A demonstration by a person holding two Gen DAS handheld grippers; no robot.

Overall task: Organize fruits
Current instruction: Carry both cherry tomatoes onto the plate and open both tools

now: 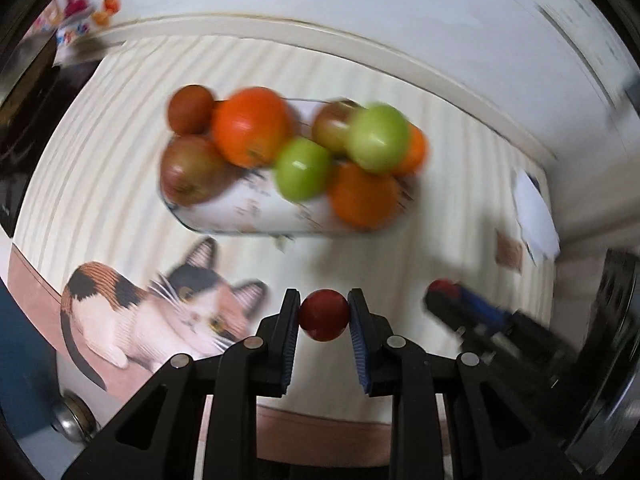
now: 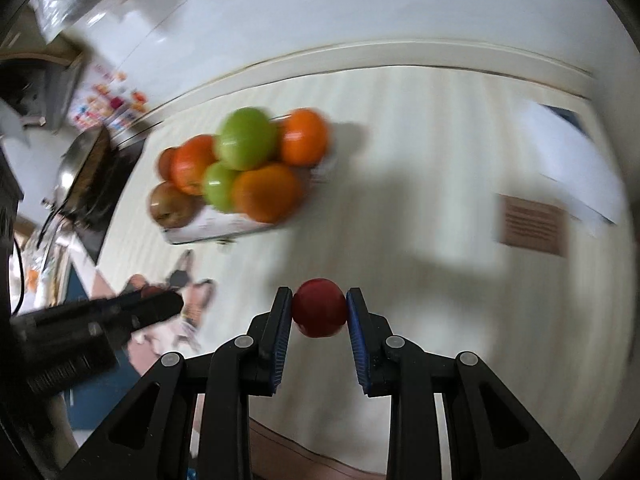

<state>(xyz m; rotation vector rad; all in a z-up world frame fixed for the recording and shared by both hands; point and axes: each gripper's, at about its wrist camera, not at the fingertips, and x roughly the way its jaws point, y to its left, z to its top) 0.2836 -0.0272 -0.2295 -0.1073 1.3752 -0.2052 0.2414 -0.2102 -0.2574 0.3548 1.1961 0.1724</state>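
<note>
A white patterned tray on the striped cloth holds a heap of fruit: oranges, green apples and reddish-brown apples. My left gripper is shut on a small dark red fruit, held in the air in front of the tray. My right gripper is shut on another small red fruit, to the right of the tray. Each gripper shows in the other's view: the right one with red at its tip, the left one at lower left. Both views are motion-blurred.
The cream striped tablecloth has a cat picture near its front edge. White paper and a brown label lie at the right. A dark metal pan stands to the left of the tray, with a wall behind.
</note>
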